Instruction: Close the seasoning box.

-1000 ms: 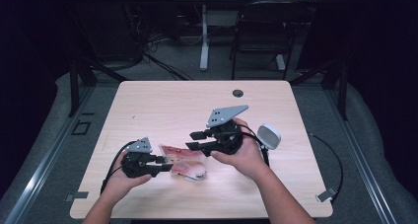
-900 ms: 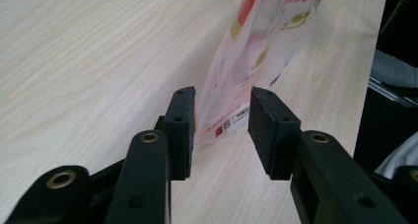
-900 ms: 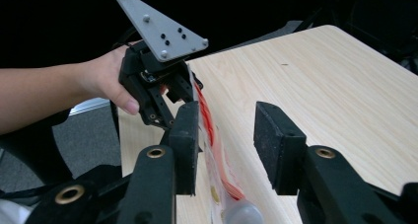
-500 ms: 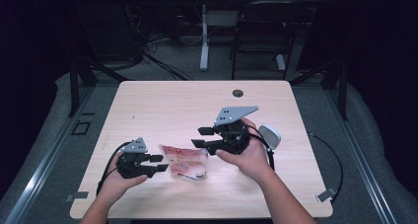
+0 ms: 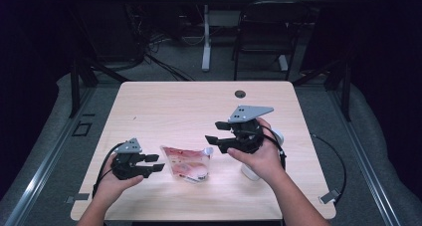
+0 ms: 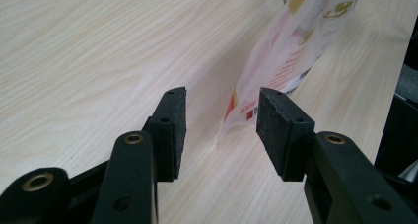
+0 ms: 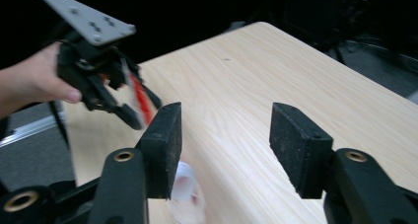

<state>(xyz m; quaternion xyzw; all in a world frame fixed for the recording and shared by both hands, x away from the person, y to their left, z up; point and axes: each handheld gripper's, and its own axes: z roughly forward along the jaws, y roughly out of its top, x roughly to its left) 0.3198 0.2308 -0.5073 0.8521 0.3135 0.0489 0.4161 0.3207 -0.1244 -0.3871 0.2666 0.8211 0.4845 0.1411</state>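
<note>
A clear plastic pouch (image 5: 188,163) printed in red and white lies flat on the wooden table (image 5: 164,106), near the front edge and a little left of the middle. In the left gripper view the pouch (image 6: 286,51) has its near corner lying ahead of the gap between the two black pads, which do not touch it.

The left gripper (image 5: 153,168) sits just to the left of the pouch, pointing right toward it. Its jaws have just been opening and now stand apart with nothing clamped; the pouch edge lies close in front of them, free. The right gripper (image 5: 215,134) hovers above and just to the right of the pouch, angled left. Its jaws have also just been opening and stand wide, with only bare table between them in the right gripper view, where the left gripper (image 7: 135,110) shows farther off beside the red-printed edge of the pouch.

To the right, partly hidden behind the right hand (image 5: 261,159), stands a white object (image 5: 276,136); what it is cannot be told.

By the look of it, this is a pause between grips: the pouch is let go and lies loose between the two tools. The next move likely calls for taking it again, with one pair of jaws slid around a thin edge or corner. Since the film is flat and limp, the lower pad would need to get under the edge.
</note>
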